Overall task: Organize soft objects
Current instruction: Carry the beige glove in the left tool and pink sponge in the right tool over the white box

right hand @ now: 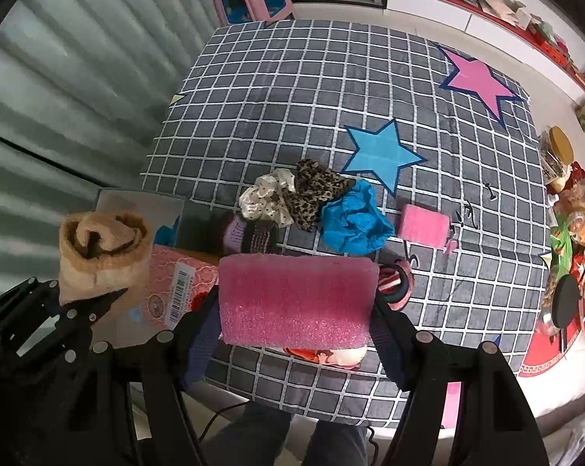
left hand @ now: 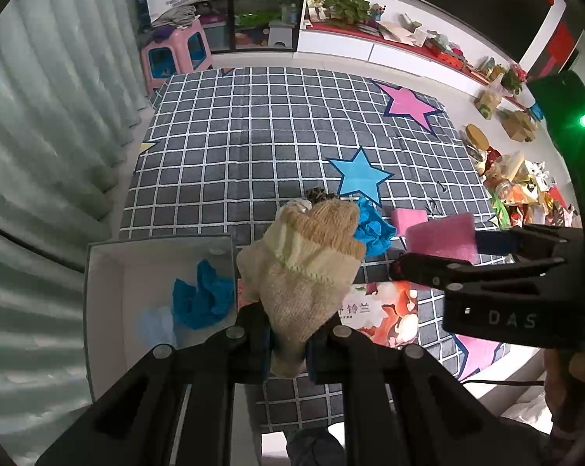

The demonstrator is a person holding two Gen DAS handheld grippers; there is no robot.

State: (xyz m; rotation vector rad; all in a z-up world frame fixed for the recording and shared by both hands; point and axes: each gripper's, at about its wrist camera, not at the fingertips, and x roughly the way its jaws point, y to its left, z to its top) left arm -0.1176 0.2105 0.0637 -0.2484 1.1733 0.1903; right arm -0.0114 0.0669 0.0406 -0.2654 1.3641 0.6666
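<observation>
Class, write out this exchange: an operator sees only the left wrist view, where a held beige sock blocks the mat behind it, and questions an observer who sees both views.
Operator: The beige knitted sock in my left gripper hides the grey checked mat behind it. What lies there?
Observer: A cream dotted fabric scrunchie touching a leopard-print scrunchie.
Operator: Anything nearer to me?
Observer: A purple and black knitted piece, just in front of the scrunchies.
Operator: How does the right gripper hold the pink foam block?
Observer: By its two short ends, with its long side level across the picture.
</observation>
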